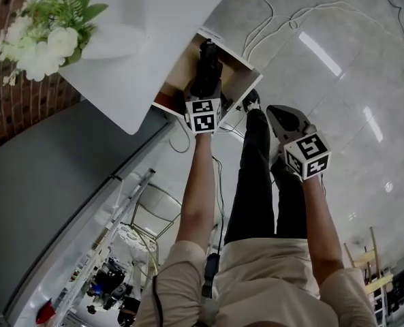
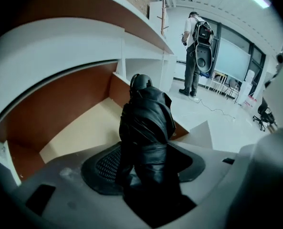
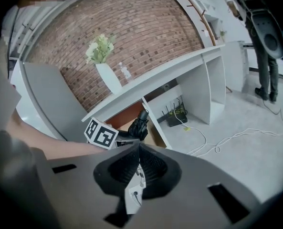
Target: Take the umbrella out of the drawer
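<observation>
Left gripper (image 2: 146, 165): clamped wide on the folded black umbrella (image 2: 148, 111), pads pressing both flanks of the bundled fabric.
Umbrella axis: in line with the jaws, running straight out from the grip, rounded end farthest away and aimed toward the drawer's back corner.
Umbrella place: over the open drawer (image 2: 79, 130), within its outline in the head view; near end hidden between the jaws; contact with the cream floor impossible to tell.
Way out: judged up and back toward the person, clear of the white desktop (image 1: 161, 19) overhanging the drawer.
Right gripper (image 3: 139, 171): jaws together, nothing held, well apart from the umbrella and off to its right.
Nearer hand: the left, already on the umbrella.
Left arm: stretched forward, gripper angled down into the drawer mouth.
Right arm: extended too, gripper above bare floor.
</observation>
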A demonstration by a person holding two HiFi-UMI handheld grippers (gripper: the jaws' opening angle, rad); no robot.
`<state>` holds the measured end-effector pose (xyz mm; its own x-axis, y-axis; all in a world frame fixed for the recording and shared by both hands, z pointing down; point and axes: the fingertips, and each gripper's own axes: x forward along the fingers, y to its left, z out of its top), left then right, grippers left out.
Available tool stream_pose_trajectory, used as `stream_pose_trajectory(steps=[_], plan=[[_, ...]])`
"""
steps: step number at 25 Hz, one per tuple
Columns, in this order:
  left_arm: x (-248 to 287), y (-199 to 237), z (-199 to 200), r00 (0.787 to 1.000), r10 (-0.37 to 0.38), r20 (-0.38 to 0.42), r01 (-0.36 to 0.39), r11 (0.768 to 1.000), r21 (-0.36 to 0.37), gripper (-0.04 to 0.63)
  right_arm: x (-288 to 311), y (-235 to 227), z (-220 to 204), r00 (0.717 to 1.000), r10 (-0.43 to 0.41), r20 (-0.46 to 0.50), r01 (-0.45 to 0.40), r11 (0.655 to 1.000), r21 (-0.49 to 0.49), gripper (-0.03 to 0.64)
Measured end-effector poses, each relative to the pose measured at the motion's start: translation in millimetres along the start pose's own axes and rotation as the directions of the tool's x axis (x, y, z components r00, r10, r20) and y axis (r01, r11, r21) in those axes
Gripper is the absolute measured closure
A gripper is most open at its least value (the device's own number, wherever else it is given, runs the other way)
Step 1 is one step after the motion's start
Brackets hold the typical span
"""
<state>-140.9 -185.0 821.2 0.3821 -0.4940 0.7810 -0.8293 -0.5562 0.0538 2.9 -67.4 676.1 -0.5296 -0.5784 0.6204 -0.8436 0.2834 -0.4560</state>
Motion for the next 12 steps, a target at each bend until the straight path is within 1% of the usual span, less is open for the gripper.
stream_pose_trajectory(steps=[2,6,9,12], plan=[[-11.7,-7.8,13.0,0.999,-0.008,0.033,0.008,1.0,-0.012,0.331,-11.7,3.0,4.9,1.0,-0.008,0.007,0.008,1.0,-0.007,0.549],[-39.5,-21.8,35.8,0.998,-0.008,0.064,0.01,1.0,-0.029,0.331,-35.3,14.9,21.5,0.999,-0.014,0.034,0.014,1.0,-0.012,0.549],[-64.6,-28.9,50.1,0.996,0.0,0.093,0.007,0.997,-0.074,0.331,-49.3,23.8,36.0,0.998,-0.009,0.063,0.01,1.0,-0.014,0.549],[-91.8,-37.5,65.4,0.991,0.012,0.132,0.006,0.991,-0.137,0.331,-63.3,27.1,48.7,0.996,-0.012,0.084,0.014,1.0,-0.028,0.549]])
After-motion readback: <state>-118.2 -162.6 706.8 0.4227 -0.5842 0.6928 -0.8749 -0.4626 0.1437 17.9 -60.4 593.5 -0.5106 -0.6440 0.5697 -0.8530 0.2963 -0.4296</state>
